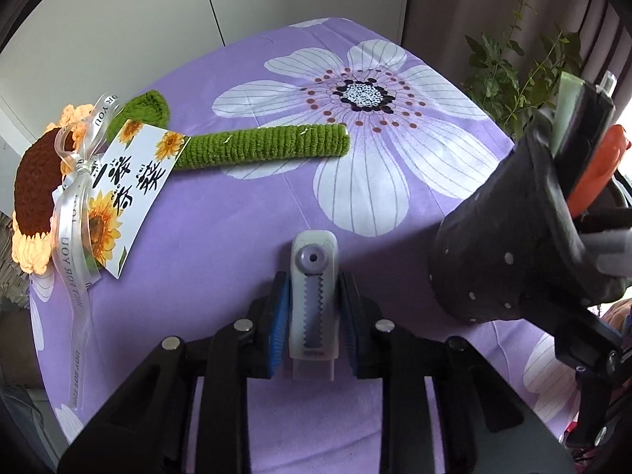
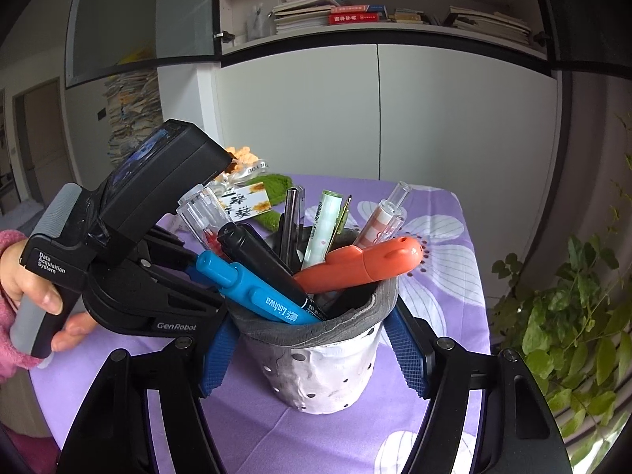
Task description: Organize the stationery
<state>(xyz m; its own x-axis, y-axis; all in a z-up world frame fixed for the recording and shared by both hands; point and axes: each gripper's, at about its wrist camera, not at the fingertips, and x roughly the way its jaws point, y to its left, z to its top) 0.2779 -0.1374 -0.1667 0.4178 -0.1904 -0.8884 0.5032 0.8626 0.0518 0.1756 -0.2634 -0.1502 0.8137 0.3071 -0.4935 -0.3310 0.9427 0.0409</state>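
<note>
A white and grey utility knife lies flat on the purple flowered tablecloth. My left gripper is shut on it, its blue pads pressing on both sides. My right gripper is shut on a soft grey pen holder with small dots, standing on the cloth. It holds a blue pen, a black marker, an orange tool, a green-white pen and clear pens. In the left wrist view the pen holder stands to the right of the knife.
A crochet sunflower with a green stem, ribbon and a card tag lies at the cloth's left. A leafy plant stands past the table's right edge. A hand in a pink sleeve grips the left gripper's handle. White cabinets stand behind the table.
</note>
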